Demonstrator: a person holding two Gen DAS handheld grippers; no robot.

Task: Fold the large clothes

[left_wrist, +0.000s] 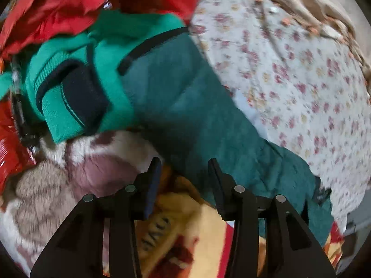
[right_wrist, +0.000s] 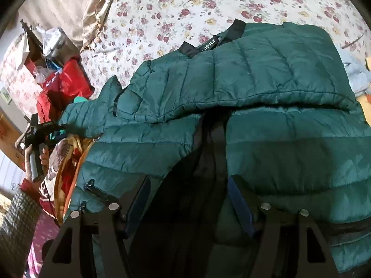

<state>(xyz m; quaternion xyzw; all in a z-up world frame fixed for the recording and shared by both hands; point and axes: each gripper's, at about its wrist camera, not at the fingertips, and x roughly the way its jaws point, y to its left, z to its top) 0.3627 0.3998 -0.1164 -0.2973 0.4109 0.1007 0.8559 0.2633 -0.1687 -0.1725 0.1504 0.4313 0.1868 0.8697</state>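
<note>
Jaws of both grippers stand spread with nothing between them. On the left gripper (left_wrist: 184, 173) they hang over a yellow printed blanket (left_wrist: 183, 210), beside the sleeve of the dark green quilted jacket (left_wrist: 185, 97). On the right gripper (right_wrist: 189, 199) they hover above the jacket's (right_wrist: 266, 92) open front, where the dark lining shows. That jacket lies across the bed, on its floral sheet (right_wrist: 185, 2), with the collar end folded over toward the bed's middle and one sleeve reaching to the bed's left edge. There a bright green knit garment (left_wrist: 76, 69) and red clothing (left_wrist: 58, 7) are heaped. Blur hides finer detail in the left view.
</note>
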